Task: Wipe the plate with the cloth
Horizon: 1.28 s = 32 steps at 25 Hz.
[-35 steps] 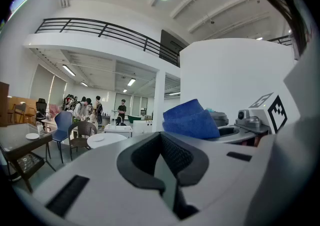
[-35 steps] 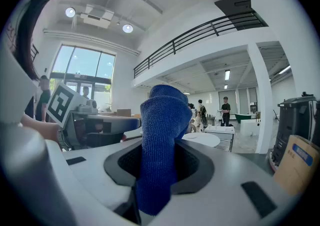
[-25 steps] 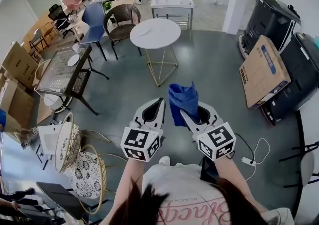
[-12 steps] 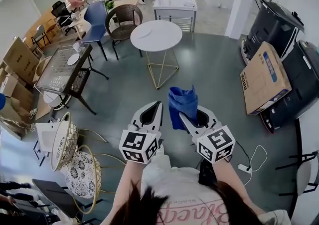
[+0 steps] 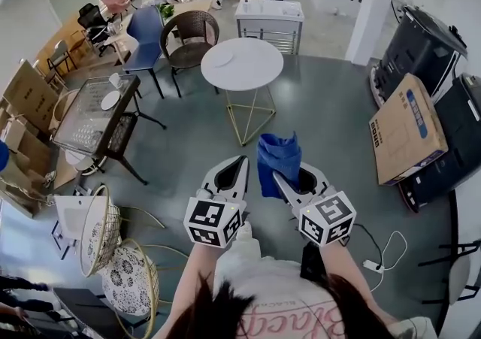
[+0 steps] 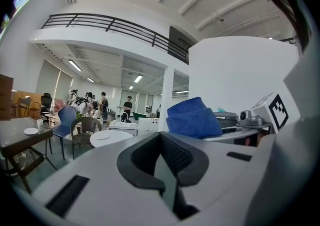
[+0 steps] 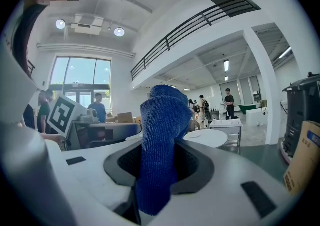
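My right gripper (image 5: 281,174) is shut on a folded blue cloth (image 5: 278,157) that stands up out of its jaws; in the right gripper view the cloth (image 7: 162,115) fills the middle between them. My left gripper (image 5: 241,161) is shut with nothing in it, level beside the right one, and its closed jaws (image 6: 160,137) show in its own view with the cloth (image 6: 192,117) to the right. Ahead stands a round white table (image 5: 242,65) with a white plate (image 5: 224,58) on it. Both grippers are well short of the table, over the grey floor.
A glass-topped table (image 5: 94,108) and wire baskets (image 5: 101,217) stand at the left. Chairs (image 5: 188,29) and a white cabinet (image 5: 270,18) are behind the round table. A cardboard box (image 5: 406,127) and black machines (image 5: 421,44) line the right. A cable (image 5: 379,258) lies on the floor.
Both grippers have moved forward together over the floor towards the round table, which now sits lower and nearer in the head view. The cloth stays in the right gripper.
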Each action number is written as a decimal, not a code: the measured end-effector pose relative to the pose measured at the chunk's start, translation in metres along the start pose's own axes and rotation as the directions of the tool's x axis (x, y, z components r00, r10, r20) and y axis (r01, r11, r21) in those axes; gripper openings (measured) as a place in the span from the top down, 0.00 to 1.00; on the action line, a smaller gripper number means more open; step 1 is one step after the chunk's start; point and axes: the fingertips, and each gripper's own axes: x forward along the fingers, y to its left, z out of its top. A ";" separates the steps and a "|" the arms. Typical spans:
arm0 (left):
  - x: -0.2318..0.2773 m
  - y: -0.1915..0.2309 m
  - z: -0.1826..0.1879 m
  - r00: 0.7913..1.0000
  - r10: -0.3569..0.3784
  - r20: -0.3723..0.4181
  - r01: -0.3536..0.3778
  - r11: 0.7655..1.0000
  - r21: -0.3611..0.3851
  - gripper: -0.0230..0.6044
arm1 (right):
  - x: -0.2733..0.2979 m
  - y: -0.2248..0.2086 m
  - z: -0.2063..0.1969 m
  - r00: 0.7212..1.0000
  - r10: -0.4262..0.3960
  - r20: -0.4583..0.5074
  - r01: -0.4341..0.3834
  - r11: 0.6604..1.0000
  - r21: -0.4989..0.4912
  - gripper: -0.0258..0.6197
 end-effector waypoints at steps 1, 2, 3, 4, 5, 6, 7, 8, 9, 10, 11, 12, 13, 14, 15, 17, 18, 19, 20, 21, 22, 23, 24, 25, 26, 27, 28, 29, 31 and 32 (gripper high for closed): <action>0.007 0.009 0.002 1.000 0.000 -0.002 0.000 1.000 0.000 0.95 | 0.010 -0.004 0.001 1.000 0.000 -0.002 0.000 1.000 0.001 0.76; 0.015 0.018 0.004 1.000 0.000 -0.003 0.000 1.000 0.000 0.95 | 0.021 -0.008 0.003 1.000 -0.001 -0.003 0.001 1.000 0.003 0.76; 0.022 0.028 0.007 1.000 -0.001 -0.002 0.001 1.000 -0.001 0.95 | 0.032 -0.012 0.006 1.000 -0.003 -0.003 0.003 1.000 0.005 0.76; 0.029 0.039 0.010 1.000 -0.001 -0.002 0.001 1.000 -0.001 0.95 | 0.043 -0.015 0.009 1.000 -0.007 -0.002 0.007 1.000 0.006 0.76; 0.035 0.050 0.014 1.000 -0.003 -0.001 0.003 1.000 0.000 0.95 | 0.055 -0.019 0.012 1.000 -0.012 -0.002 0.012 1.000 0.008 0.76; 0.041 0.061 0.017 1.000 -0.005 -0.002 0.005 1.000 0.001 0.95 | 0.067 -0.023 0.015 1.000 -0.018 -0.002 0.018 1.000 0.009 0.76; 0.046 0.072 0.020 1.000 -0.008 -0.002 0.008 1.000 0.001 0.95 | 0.078 -0.026 0.018 1.000 -0.024 -0.001 0.024 1.000 0.009 0.76; 0.051 0.082 0.022 1.000 -0.011 -0.003 0.011 1.000 0.000 0.95 | 0.090 -0.029 0.021 1.000 -0.029 -0.001 0.029 1.000 0.009 0.76; 0.057 0.092 0.024 1.000 -0.013 -0.003 0.013 1.000 -0.002 0.95 | 0.100 -0.032 0.023 0.999 -0.033 -0.001 0.033 0.999 0.008 0.76; 0.062 0.101 0.025 1.000 -0.016 -0.003 0.016 1.000 -0.002 0.95 | 0.111 -0.035 0.026 0.999 -0.038 0.000 0.038 0.999 0.005 0.76; 0.067 0.110 0.027 1.000 -0.019 -0.004 0.019 1.000 -0.001 0.95 | 0.121 -0.039 0.029 0.999 -0.044 0.001 0.044 0.999 0.002 0.76; 0.072 0.120 0.029 1.000 -0.021 -0.006 0.021 1.000 0.000 0.95 | 0.130 -0.042 0.031 0.999 -0.050 0.002 0.050 0.999 0.000 0.76; 0.077 0.129 0.030 1.000 -0.022 -0.007 0.022 1.000 0.000 0.95 | 0.139 -0.044 0.033 0.998 -0.056 0.003 0.056 0.998 -0.002 0.76; 0.081 0.138 0.031 1.000 -0.022 -0.007 0.022 1.000 -0.002 0.95 | 0.147 -0.047 0.035 0.998 -0.060 0.002 0.060 0.998 -0.003 0.76; 0.085 0.146 0.033 1.000 -0.022 -0.007 0.022 1.000 -0.006 0.95 | 0.154 -0.049 0.036 0.998 -0.063 0.002 0.063 0.998 -0.002 0.76; 0.092 0.161 0.036 1.000 -0.022 -0.004 0.022 1.000 -0.011 0.95 | 0.167 -0.053 0.038 0.998 -0.066 -0.002 0.066 0.998 0.000 0.76; 0.095 0.167 0.037 1.000 -0.021 -0.003 0.021 1.000 -0.013 0.95 | 0.173 -0.054 0.038 0.998 -0.067 -0.006 0.067 0.998 0.000 0.76; 0.099 0.173 0.038 1.000 -0.020 -0.002 0.020 1.000 -0.016 0.95 | 0.178 -0.056 0.038 0.998 -0.068 -0.011 0.068 0.998 0.000 0.76; 0.102 0.178 0.038 1.000 -0.019 0.000 0.019 1.000 -0.019 0.95 | 0.183 -0.057 0.037 0.998 -0.068 -0.017 0.068 0.998 -0.001 0.76; 0.105 0.182 0.038 1.000 -0.019 0.001 0.019 1.000 -0.022 0.95 | 0.187 -0.060 0.037 0.997 -0.070 -0.022 0.070 0.998 -0.002 0.76; 0.109 0.186 0.037 1.000 -0.019 0.002 0.019 0.999 -0.026 0.95 | 0.192 -0.063 0.037 0.997 -0.072 -0.025 0.072 0.997 -0.001 0.76; 0.113 0.190 0.037 1.000 -0.019 0.002 0.019 0.999 -0.029 0.95 | 0.196 -0.066 0.037 0.997 -0.074 -0.026 0.074 0.997 0.001 0.76; 0.118 0.193 0.037 1.000 -0.020 0.002 0.020 0.999 -0.033 0.95 | 0.201 -0.071 0.038 0.997 -0.074 -0.027 0.074 0.997 0.005 0.76; 0.122 0.196 0.037 1.000 -0.021 0.002 0.021 0.999 -0.036 0.95 | 0.205 -0.075 0.038 0.997 -0.074 -0.028 0.074 0.997 0.009 0.76; 0.127 0.199 0.036 1.000 -0.021 0.001 0.021 0.999 -0.037 0.95 | 0.210 -0.080 0.039 0.997 -0.072 -0.029 0.073 0.997 0.012 0.76; 0.132 0.203 0.036 1.000 -0.020 0.001 0.020 0.999 -0.038 0.95 | 0.215 -0.084 0.039 0.997 -0.071 -0.031 0.071 0.997 0.014 0.76; 0.138 0.207 0.036 1.000 -0.018 -0.001 0.018 0.999 -0.038 0.95 | 0.221 -0.089 0.040 0.997 -0.069 -0.033 0.069 0.998 0.013 0.76; 0.144 0.212 0.036 1.000 -0.014 -0.002 0.014 0.999 -0.038 0.95 | 0.227 -0.093 0.040 0.997 -0.066 -0.035 0.067 0.998 0.012 0.76; 0.156 0.223 0.037 1.000 -0.005 -0.001 0.005 0.999 -0.038 0.95 | 0.241 -0.103 0.041 0.997 -0.060 -0.041 0.061 0.998 0.010 0.76; 0.163 0.229 0.038 1.000 0.002 0.000 -0.002 0.999 -0.038 0.95 | 0.249 -0.109 0.042 0.997 -0.058 -0.045 0.058 0.998 0.009 0.76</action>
